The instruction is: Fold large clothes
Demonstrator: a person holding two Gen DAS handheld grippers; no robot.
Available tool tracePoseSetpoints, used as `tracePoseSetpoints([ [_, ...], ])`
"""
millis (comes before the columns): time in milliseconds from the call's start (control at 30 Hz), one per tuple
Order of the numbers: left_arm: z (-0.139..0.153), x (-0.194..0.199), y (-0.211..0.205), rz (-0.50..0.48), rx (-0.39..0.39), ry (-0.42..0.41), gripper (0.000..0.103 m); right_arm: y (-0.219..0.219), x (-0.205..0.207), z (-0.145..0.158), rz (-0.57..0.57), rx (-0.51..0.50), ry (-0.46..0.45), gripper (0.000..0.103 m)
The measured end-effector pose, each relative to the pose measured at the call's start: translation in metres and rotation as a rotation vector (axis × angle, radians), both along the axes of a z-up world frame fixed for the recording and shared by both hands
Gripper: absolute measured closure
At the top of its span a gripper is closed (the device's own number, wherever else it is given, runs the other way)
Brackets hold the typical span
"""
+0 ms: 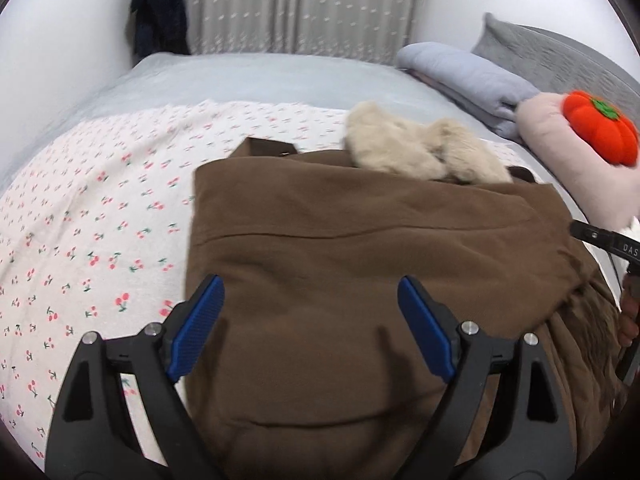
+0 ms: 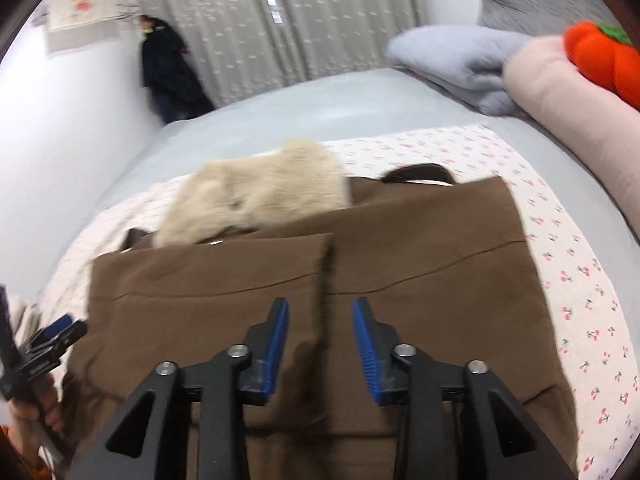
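Through my left wrist camera, my left claw [image 1: 310, 300] hangs spread wide and empty above the brown coat [image 1: 360, 260], which lies folded on the cherry-print sheet [image 1: 100, 200], its cream fur collar [image 1: 420, 148] at the far end. From the right wrist, my right claw [image 2: 320, 312] is parted too, gripping nothing, poised over the coat's folded sleeve [image 2: 224, 268].
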State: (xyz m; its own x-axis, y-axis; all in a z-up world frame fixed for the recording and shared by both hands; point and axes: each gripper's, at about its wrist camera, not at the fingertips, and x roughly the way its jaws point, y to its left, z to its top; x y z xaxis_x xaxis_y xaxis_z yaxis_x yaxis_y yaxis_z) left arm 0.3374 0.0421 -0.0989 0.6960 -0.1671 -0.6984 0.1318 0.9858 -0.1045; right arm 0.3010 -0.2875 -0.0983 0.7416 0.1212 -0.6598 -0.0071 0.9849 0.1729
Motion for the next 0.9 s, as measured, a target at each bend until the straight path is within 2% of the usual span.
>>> tracePoseSetpoints([
  [67, -0.013, 0.001, -0.005, -0.022, 0.014, 0.045, 0.014, 0.008, -0.001, -0.01, 0.042, -0.025, 0.018, 0.056],
  [133, -0.037, 0.004, -0.006, -0.024, 0.038, 0.107, 0.014, 0.008, 0.007, -0.033, 0.033, -0.071, 0.09, 0.056],
  [167, -0.045, 0.003, -0.005, -0.028, 0.027, 0.098, 0.014, 0.003, 0.015, -0.051, 0.037, -0.056, 0.158, 0.05],
  [200, -0.044, 0.001, -0.007, -0.027, 0.038, 0.088, 0.014, -0.003, 0.016, -0.059, 0.042, -0.017, 0.173, 0.05],
  [267, -0.038, 0.004, -0.015, -0.021, 0.107, 0.111, 0.014, -0.01, 0.013, -0.049, 0.01, 0.037, 0.175, 0.05],
  [333, -0.027, 0.001, -0.021, -0.012, 0.148, 0.121, 0.014, -0.007, 0.004, -0.035, 0.017, 0.025, 0.177, 0.048],
  [367, -0.019, -0.004, -0.02, -0.013, 0.137, 0.121, 0.014, -0.005, -0.004, -0.026, 0.041, 0.018, 0.171, 0.047],
  [500, 0.0, -0.026, -0.009, -0.013, 0.088, 0.172, 0.014, -0.009, -0.039, -0.001, 0.077, -0.028, 0.157, 0.027],
  [600, 0.007, -0.046, 0.0, -0.025, 0.126, 0.27, 0.014, -0.025, -0.068, 0.014, 0.077, -0.035, 0.151, 0.023],
  [700, 0.014, -0.072, 0.014, -0.039, 0.146, 0.297, 0.014, -0.041, -0.103, 0.022, 0.072, -0.03, 0.154, 0.019],
  [800, 0.02, -0.098, 0.037, -0.038, 0.122, 0.306, 0.013, -0.054, -0.129, 0.024, 0.054, -0.048, 0.153, 0.019],
  [900, 0.018, -0.121, 0.064, -0.02, 0.063, 0.329, 0.013, -0.07, -0.153, 0.02, 0.038, -0.051, 0.157, 0.019],
])
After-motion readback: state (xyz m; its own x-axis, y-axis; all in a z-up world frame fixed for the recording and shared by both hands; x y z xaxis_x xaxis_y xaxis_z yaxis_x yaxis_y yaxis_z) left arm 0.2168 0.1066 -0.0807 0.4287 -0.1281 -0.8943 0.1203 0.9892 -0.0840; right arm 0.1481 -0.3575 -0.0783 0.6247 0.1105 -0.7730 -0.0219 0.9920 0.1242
